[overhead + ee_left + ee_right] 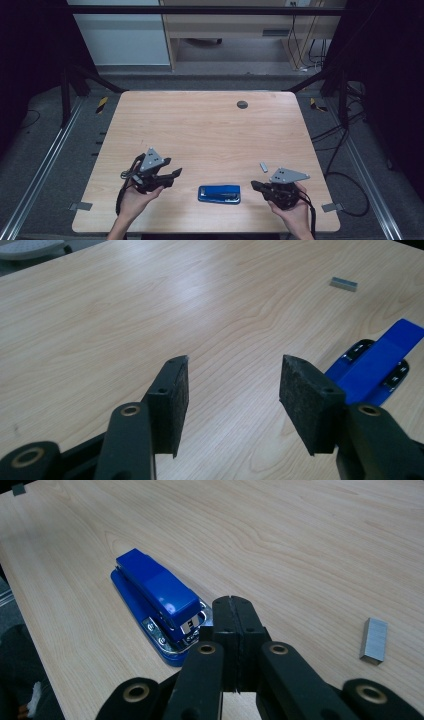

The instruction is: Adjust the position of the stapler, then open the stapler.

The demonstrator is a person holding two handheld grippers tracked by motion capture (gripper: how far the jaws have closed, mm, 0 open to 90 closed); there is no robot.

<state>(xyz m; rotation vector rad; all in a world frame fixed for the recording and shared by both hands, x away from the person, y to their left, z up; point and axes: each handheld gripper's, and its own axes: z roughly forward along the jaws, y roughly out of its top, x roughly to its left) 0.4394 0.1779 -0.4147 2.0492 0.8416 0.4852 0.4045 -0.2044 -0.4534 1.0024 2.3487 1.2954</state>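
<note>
Nearest the high camera, at the table's near edge, two hands hold black grippers, each topped by a flat grey three-cornered plate. The left gripper [176, 173] sits toward the near left corner, its jaws standing apart with nothing between them; in the left gripper view [234, 385] the pads are thick rectangular blocks of coarse, slightly frayed black foam, over bare wood.

Between the two hands, close to the near edge, lies the blue stapler [219, 194]: a smooth, glossy plastic body, long and boxy with rounded corners, on a wider blue base with bright metal fittings at one end. It lies flat, its length along the near edge. The right gripper view shows its metal nose [187, 625] just beside the jaw tips.

The right gripper [254, 185] rests toward the near right corner, jaws pressed together, pad to pad, holding nothing [234, 611]. Just beyond it lies a small grey metal staple block [263, 166], a short rectangular bar.

The table [200, 130] is pale wood-grain laminate with rounded corners.
</note>
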